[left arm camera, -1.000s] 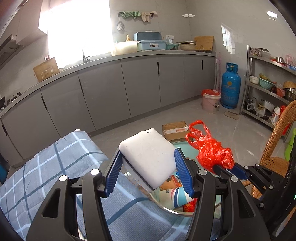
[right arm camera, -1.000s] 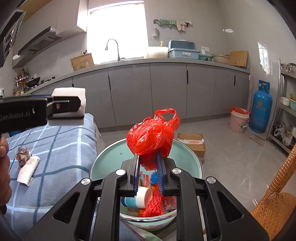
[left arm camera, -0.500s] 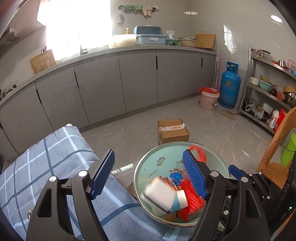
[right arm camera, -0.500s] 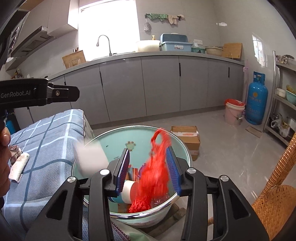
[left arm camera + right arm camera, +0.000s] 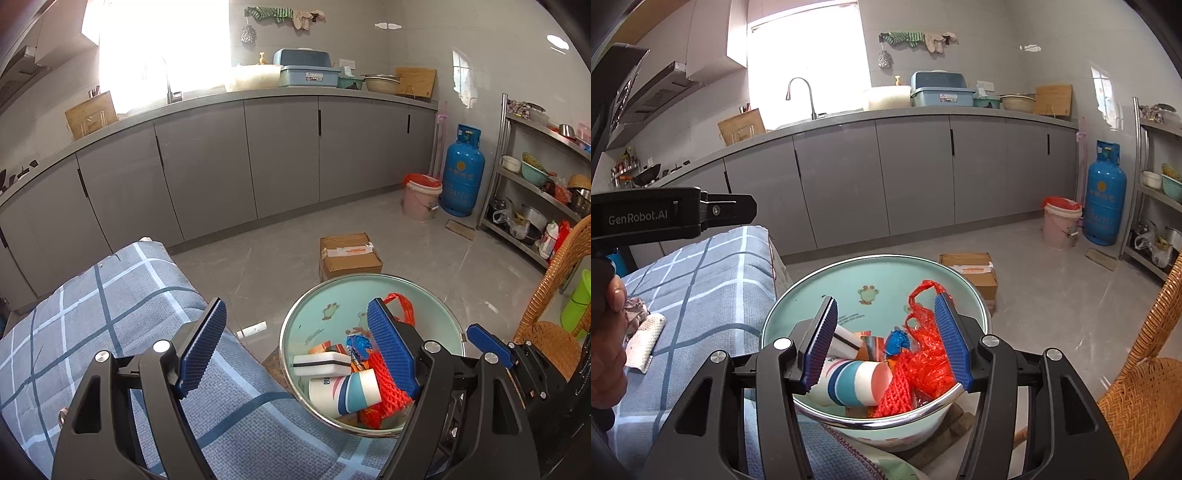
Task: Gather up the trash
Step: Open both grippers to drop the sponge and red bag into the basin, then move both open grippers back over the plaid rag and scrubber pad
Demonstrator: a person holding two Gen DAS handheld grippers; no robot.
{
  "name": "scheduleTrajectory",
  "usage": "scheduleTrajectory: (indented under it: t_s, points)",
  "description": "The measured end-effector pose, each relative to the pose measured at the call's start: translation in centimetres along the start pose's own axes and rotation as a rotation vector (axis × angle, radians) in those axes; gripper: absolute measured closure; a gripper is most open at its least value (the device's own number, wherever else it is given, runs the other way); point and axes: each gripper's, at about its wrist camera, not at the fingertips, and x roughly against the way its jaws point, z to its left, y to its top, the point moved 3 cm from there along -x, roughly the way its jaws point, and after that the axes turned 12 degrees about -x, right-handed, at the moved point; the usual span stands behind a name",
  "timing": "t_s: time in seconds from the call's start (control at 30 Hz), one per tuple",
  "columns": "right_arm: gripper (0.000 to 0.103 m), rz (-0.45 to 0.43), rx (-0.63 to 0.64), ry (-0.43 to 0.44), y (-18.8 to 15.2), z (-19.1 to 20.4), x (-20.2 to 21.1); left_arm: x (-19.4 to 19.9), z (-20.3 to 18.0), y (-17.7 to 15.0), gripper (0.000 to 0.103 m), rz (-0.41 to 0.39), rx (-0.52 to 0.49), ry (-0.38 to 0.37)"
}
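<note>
**Both claws spread above the trash basin**

While the left gripper (image 5: 299, 350) is held over the edge of the checked blue cushion (image 5: 110, 314), its jaws have just been opening and now stand wide, with nothing gripped between them. Just beyond and below its right-hand finger the mint-green basin (image 5: 332, 295) is seen, and in it a white sponge block (image 5: 321, 363) is lying on a striped paper cup (image 5: 343, 391), with red foam netting (image 5: 388, 384) beside the cup.

Directly above the same basin (image 5: 886, 273) the right gripper (image 5: 886, 339) is held, its jaws having just been opening to a middling width. No pad is pressed on anything. Below and between its fingers the crumpled red plastic bag (image 5: 927, 354) is resting among the cup (image 5: 849, 384) and netting (image 5: 897, 391), close to the right-hand finger. To the left of this claw, a crumpled white paper (image 5: 646, 339) is left on the cushion (image 5: 713, 288), near the person's hand (image 5: 605, 332).
</note>
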Motion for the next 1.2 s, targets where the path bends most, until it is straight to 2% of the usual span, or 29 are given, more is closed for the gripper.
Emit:
scheduleTrajectory:
  t_s: [0.2,0.67,0.87,1.1,1.2]
  points:
    - [0.045,-0.002,0.008,0.02,0.1,1.3,0.8,0.9,1.2,-0.7,0.02,0.001,0.031,0.014]
    - [0.044,0.025,0.033,0.098,-0.8,6.8,2.3,4.1,6.1,-4.2,0.018,0.018,0.113,0.083]
    - [0.043,0.052,0.071,0.153,-1.9,10.2,2.7,6.7,10.1,-7.0,0.017,0.032,0.16,0.167]
    - [0.041,0.082,0.124,0.217,-3.5,14.2,3.2,10.3,15.5,-11.6,0.013,0.057,0.172,0.33]
    - [0.041,0.102,0.15,0.245,-4.5,16.0,3.6,10.8,17.8,-13.7,0.013,0.083,0.211,0.349]
